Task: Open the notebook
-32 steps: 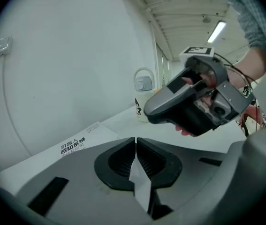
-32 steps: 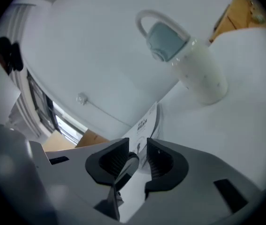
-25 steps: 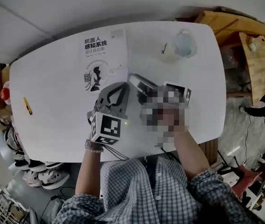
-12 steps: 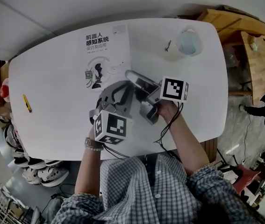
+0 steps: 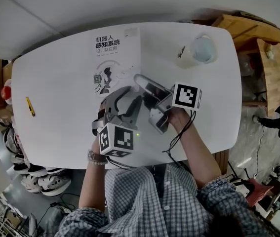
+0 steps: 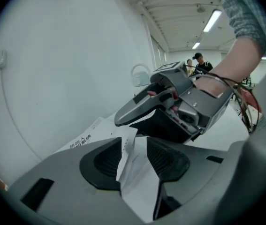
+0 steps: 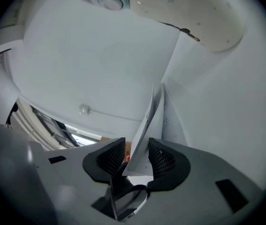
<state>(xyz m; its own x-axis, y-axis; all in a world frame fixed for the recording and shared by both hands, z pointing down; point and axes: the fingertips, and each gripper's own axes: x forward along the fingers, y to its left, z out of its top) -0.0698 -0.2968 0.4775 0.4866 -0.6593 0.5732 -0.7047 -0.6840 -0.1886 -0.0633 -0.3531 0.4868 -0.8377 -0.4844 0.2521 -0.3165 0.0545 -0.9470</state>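
Note:
The white notebook (image 5: 115,58) with black print lies shut on the table, its near right corner lifted. My left gripper (image 5: 130,94) points at that corner. In the left gripper view the left gripper (image 6: 135,156) is open, its jaws having just been opening. The raised sheet corner (image 6: 133,172) stands loose between the pads. My right gripper (image 5: 140,82) reaches in from the right, and it appears as a grey body (image 6: 170,107) just beyond the left jaws. In the right gripper view the right gripper (image 7: 137,158) is shut on the thin upright sheet (image 7: 148,125).
The white table (image 5: 56,132) carries a pale cup (image 5: 203,49) at the far right and a yellow pen (image 5: 29,106) at the left edge. A wooden bench (image 5: 273,63) stands to the right. Shoes (image 5: 41,181) lie on the floor at the left.
The left gripper's jaws have spread apart off the sheet corner. The right gripper stays closed on it. Both hands remain about where they were.

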